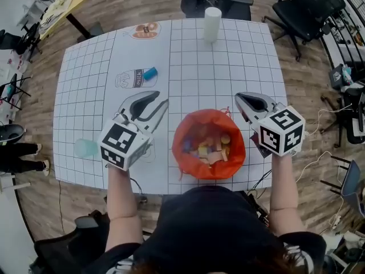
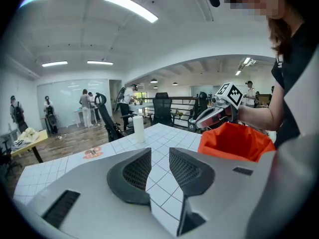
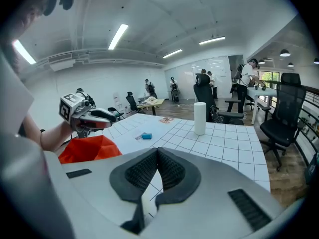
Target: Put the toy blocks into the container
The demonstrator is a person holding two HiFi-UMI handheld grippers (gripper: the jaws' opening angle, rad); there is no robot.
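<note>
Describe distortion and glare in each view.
Head view: wide-angle lens bends the white gridded table; evenly lit. Left gripper view: black corners, long ceiling strip light glares, mosaic patch top right. Right gripper view: black corners, ceiling lamps blown white.

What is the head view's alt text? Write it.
A person holds the left gripper and right gripper flanking an orange bag of toy blocks on a gridded table. A blue block and white cylinder sit beyond.

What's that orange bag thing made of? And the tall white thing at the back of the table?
The orange container looks like soft cloth or thin plastic: its rim is crumpled and folded, with a matte look. The white cylinder looks smooth and matte, perhaps paper or plastic; it is too far away to tell.
</note>
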